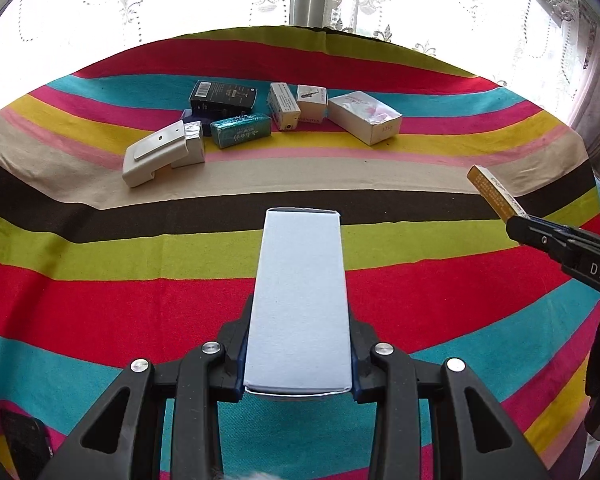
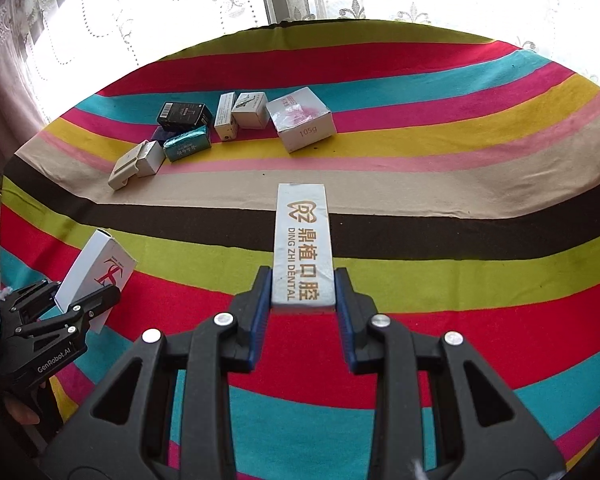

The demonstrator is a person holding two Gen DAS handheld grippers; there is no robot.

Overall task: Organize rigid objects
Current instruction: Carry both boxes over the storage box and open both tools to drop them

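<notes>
Landmark: the white box marked 105g [image 2: 303, 122], at the right end of a cluster on the far part of the striped cloth [image 1: 100, 280].

Progress, left to right. Left of the landmark, a cream bracket-shaped piece [image 1: 162, 152], a black box [image 1: 223, 99], a teal packet [image 1: 240, 130] and two small white boxes [image 1: 298, 104] already lie gathered, touching or just beside one another. I judge the sorting partly done: two boxes remain in my tools, both well nearer to me than the landmark and off the cloth.

Left gripper [image 1: 298, 360]: clenched on a pale blue box [image 1: 300, 300], pads pressing its two long sides. Its long axis runs along the fingers, pointing away from me toward the cluster. Seen from the right wrist, its far end tilts upward.

Right gripper [image 2: 303, 304]: grasping a grey dental box [image 2: 303, 244] by its near end. Its long axis also follows the fingers, its free end pointing toward the landmark.

Left to do, in my estimate: set both beside the cluster.
</notes>
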